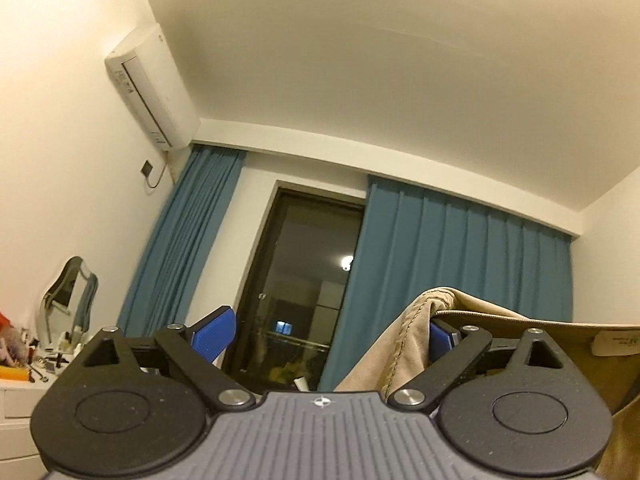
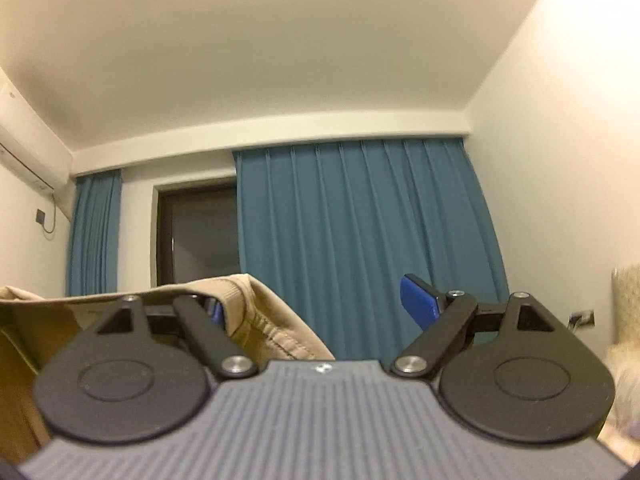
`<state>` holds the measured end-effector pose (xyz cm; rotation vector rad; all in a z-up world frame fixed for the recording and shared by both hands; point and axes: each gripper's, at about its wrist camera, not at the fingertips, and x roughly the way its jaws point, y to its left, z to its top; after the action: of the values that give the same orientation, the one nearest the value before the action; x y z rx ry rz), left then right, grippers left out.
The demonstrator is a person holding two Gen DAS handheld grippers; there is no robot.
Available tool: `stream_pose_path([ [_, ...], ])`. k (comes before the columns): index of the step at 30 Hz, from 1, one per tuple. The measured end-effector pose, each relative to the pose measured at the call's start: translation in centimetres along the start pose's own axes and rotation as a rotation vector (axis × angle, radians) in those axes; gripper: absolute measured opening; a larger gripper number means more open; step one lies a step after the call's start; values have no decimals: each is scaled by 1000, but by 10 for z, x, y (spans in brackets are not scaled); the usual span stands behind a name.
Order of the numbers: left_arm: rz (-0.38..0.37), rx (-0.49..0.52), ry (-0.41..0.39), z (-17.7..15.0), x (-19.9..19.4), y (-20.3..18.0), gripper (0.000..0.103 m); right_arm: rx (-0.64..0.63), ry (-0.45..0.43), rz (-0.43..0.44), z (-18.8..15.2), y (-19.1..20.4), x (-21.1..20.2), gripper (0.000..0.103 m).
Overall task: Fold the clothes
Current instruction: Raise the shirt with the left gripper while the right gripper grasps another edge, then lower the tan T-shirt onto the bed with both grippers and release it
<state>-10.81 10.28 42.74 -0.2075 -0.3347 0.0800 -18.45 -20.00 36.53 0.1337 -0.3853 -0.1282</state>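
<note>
A beige garment with a stitched hem hangs raised in the air, stretched between my two grippers. In the left wrist view it drapes over the right blue finger of my left gripper, whose jaws stand wide apart; the left finger is bare. In the right wrist view the same beige garment wraps the left finger of my right gripper, also spread wide, with its right finger free. A white label shows inside the cloth. Both grippers point slightly upward.
Blue curtains flank a dark glass door ahead. An air conditioner sits high on the left wall. A white dresser with a mirror and clutter stands at the left. A patterned headboard shows at the right.
</note>
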Motion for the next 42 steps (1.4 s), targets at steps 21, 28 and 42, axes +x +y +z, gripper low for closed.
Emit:
stream_pose_path([
  [21, 28, 101, 469, -341, 299, -25, 97, -69, 473, -132, -315, -62, 244, 84],
  [28, 67, 131, 777, -567, 407, 1, 94, -98, 749, -127, -526, -88, 355, 83],
  [42, -178, 310, 1282, -691, 463, 20, 96, -114, 1346, 244, -685, -46, 414, 84],
])
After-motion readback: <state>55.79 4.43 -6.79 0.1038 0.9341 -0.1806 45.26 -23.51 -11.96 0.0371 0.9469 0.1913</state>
